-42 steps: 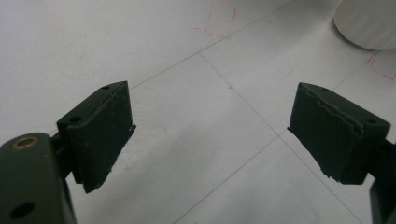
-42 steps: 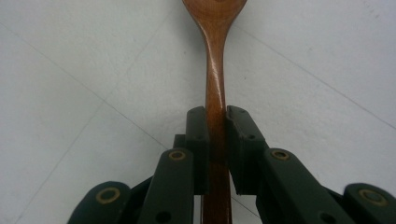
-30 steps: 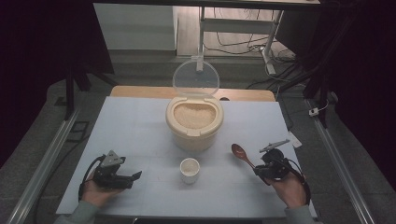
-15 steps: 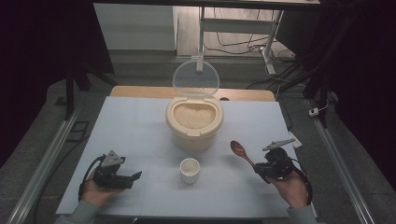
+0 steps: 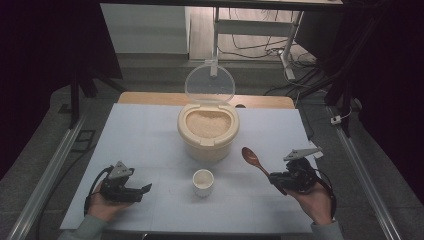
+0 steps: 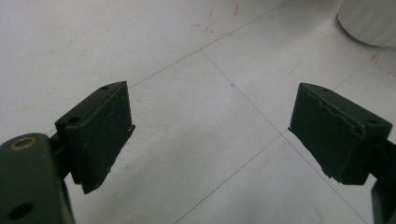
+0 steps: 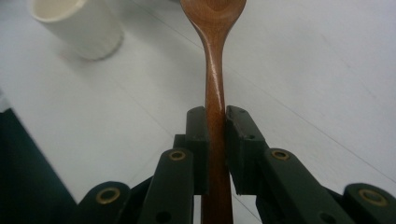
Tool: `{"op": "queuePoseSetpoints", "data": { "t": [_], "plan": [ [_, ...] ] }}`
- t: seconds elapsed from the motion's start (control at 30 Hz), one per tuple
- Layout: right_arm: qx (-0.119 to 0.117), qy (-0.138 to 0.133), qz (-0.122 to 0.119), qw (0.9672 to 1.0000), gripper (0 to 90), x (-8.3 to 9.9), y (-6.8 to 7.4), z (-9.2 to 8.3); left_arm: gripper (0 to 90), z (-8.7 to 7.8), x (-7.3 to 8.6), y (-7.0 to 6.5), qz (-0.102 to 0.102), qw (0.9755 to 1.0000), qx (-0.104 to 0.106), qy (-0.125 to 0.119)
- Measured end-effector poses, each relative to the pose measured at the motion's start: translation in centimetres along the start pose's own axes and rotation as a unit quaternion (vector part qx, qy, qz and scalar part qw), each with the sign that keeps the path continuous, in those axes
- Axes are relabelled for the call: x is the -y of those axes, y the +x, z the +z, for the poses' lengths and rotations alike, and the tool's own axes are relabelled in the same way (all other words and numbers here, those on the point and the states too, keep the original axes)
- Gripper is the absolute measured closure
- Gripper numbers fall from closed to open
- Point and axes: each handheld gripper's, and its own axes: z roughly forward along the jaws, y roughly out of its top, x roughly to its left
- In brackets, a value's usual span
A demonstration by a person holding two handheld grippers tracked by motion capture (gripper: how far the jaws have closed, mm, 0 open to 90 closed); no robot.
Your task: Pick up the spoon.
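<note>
I see the round cream rice container [image 5: 208,131] with its clear lid raised standing mid-bench, and the small white cup [image 5: 203,182] just in front of it. Bare white bench [image 5: 145,135] lies open on either side for my claws to pass.

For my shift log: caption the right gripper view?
Right gripper clamps a wooden spoon by its handle, white cup beyond.

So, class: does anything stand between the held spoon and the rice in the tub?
Nothing visible. The spoon in the right gripper has bare table up to the tub; its lid is up, and the cup sits aside.
</note>
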Motion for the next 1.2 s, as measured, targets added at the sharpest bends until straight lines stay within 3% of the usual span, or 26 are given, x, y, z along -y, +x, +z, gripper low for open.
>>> {"op": "queuePoseSetpoints", "data": {
  "t": [0.3, 1.2],
  "plan": [
    [-0.038, -0.019, -0.027, 0.9987, 79.2, -0.8, 1.5, -0.3, 12.5, 0.1, 0.0, 0.0, -0.001, 1.0, 0.001, 0.002],
    [-0.084, -0.035, -0.087, 0.992, 79.2, -2.5, 4.5, 0.4, 12.3, 0.2, 0.0, -0.1, 0.001, 1.0, 0.001, 0.006]
  ]
}}
